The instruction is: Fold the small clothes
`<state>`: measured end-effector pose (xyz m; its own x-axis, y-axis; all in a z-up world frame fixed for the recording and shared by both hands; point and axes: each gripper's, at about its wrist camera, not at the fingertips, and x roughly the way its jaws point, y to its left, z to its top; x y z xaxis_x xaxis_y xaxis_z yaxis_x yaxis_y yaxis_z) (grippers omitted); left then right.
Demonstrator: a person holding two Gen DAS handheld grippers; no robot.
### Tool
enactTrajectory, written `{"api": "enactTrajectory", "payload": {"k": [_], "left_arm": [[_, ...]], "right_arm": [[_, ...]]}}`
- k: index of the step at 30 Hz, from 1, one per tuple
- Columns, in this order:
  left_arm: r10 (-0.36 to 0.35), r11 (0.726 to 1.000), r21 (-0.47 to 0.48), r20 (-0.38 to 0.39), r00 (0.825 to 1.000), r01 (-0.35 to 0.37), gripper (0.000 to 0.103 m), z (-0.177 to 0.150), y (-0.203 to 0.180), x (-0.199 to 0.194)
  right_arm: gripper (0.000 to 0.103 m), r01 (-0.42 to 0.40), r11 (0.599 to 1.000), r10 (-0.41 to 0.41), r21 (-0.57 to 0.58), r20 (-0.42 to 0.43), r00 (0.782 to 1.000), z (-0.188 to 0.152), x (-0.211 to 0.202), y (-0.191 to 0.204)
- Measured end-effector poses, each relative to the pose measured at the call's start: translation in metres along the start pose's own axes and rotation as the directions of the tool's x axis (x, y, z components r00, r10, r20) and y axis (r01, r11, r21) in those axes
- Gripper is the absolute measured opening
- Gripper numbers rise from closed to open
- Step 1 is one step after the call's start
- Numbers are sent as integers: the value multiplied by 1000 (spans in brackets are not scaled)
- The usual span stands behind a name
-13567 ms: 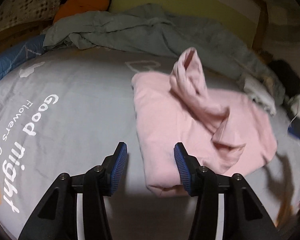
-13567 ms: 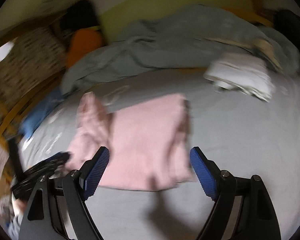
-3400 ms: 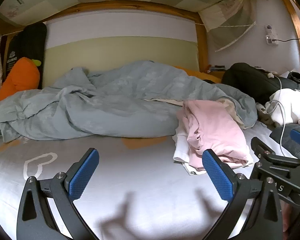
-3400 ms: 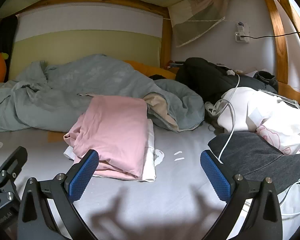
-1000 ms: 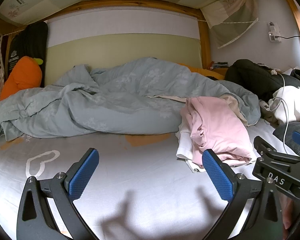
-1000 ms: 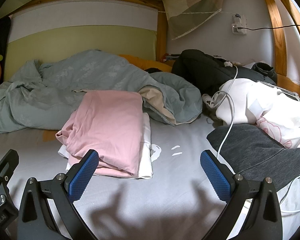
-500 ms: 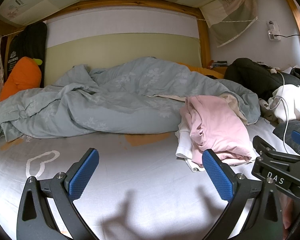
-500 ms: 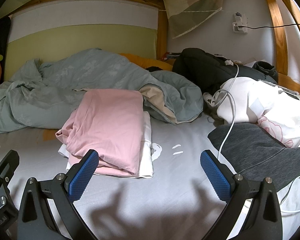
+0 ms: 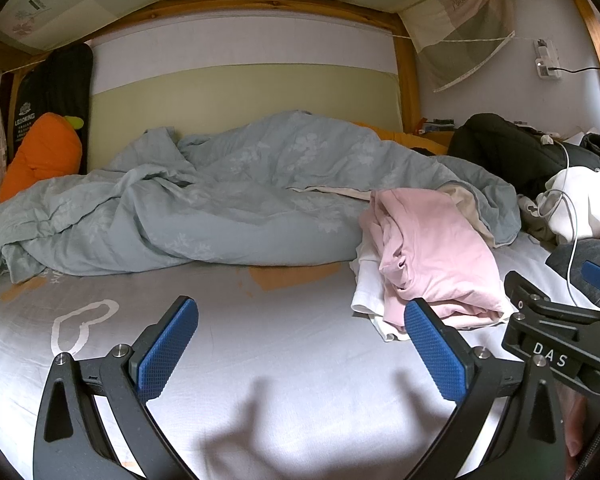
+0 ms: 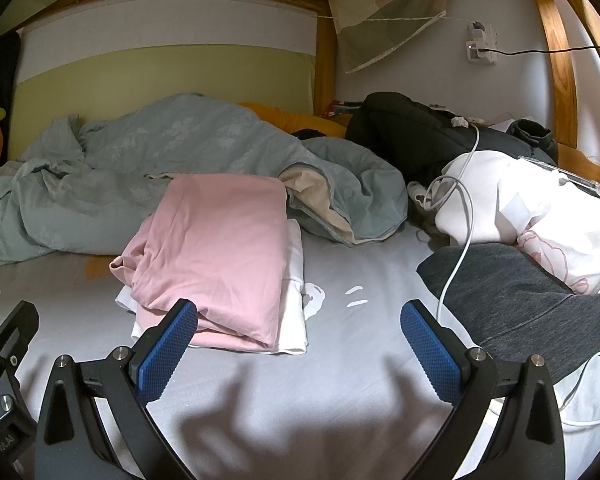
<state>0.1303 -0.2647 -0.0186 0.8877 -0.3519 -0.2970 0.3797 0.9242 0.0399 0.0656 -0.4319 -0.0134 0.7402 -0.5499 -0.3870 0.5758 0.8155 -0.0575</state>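
Observation:
A folded pink garment [image 10: 220,252] lies on top of a folded white garment [image 10: 294,280] on the grey bed sheet [image 10: 340,360]. The left wrist view shows the same pink garment [image 9: 432,252] at the right, with the white garment [image 9: 366,292] under it. My left gripper [image 9: 300,344] is open and empty, low over bare sheet to the left of the stack. My right gripper [image 10: 298,344] is also open and empty, just in front of the stack. Its body [image 9: 560,344] shows at the right edge of the left wrist view.
A rumpled grey-blue duvet [image 9: 220,200] lies along the wall behind the stack. To the right are a dark grey garment [image 10: 520,292], white clothes [image 10: 520,200], a white cable [image 10: 460,240] and a black bag [image 10: 412,132]. An orange plush [image 9: 40,156] sits far left.
The pink garment, spread out and half folded 13.6 s ago, now lies folded on the white one beside the duvet. Over the last second both grippers have barely moved.

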Motion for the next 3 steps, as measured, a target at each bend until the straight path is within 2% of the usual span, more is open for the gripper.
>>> {"api": "enactTrajectory", "payload": {"k": [3], "left_arm": [[0,1000,0,-1,1000,0,103,0,0,0]], "right_arm": [[102,0,1000,0,0,-1,1000,0,0,0]]}}
